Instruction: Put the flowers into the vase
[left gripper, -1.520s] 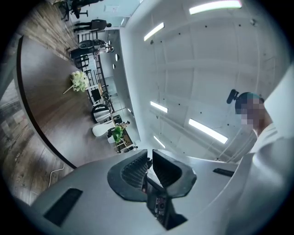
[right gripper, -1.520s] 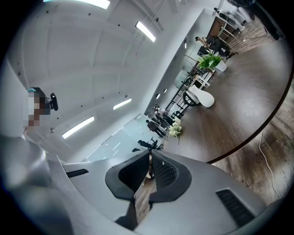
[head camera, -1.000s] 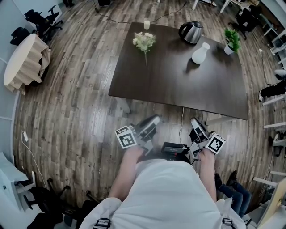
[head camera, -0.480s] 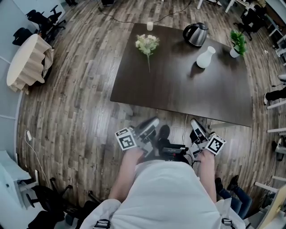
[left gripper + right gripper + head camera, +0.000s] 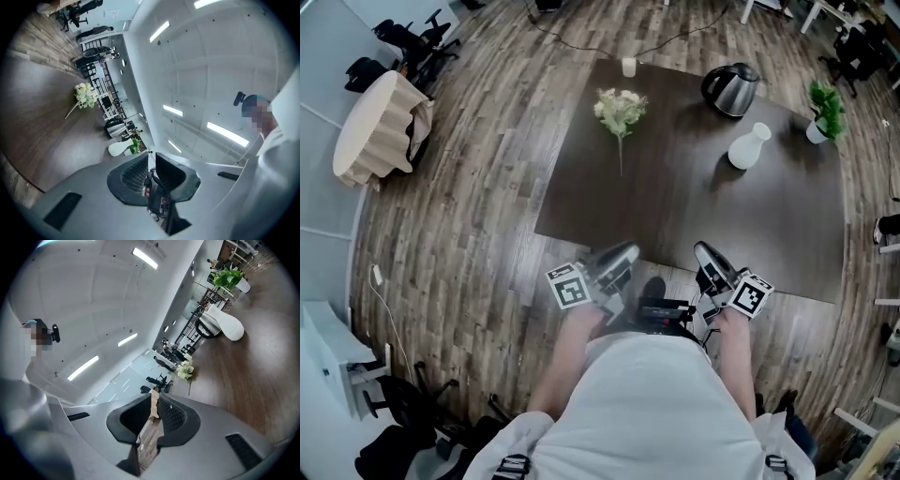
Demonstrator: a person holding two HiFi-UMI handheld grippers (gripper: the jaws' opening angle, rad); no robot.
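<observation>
Wood-plank floor (image 5: pixel 459 234) fills most of the head view, w/ a dark rectangular table (image 5: pixel 703 216) ahead of the person (image 5: pixel 652 412), whose pale top takes up the bottom centre. Round table w/ beige cloth (image 5: pixel 370 127) sits far left, well apart from the dark one. Both grippers are held in front of the torso, just short of the table's near edge, over the floor. L gripper (image 5: pixel 623 251) has its jaws pressed together, nothing between them; its own view (image 5: pixel 151 157) confirms. R gripper (image 5: pixel 705 251) is the same: jaws together and empty, clear in its own view too (image 5: pixel 154 399). On the table's far side: steel kettle (image 5: pixel 731 89) near the back edge, white vase (image 5: pixel 748 148) standing just in front of it, green potted plant (image 5: pixel 825 108) at the far R corner. Flowers (image 5: pixel 621 111) lie flat on the far L part, white blooms away from the person, stem pointing back toward them, well apart from the vase. Small white cup (image 5: pixel 628 67) stands at the back edge behind the blooms.
</observation>
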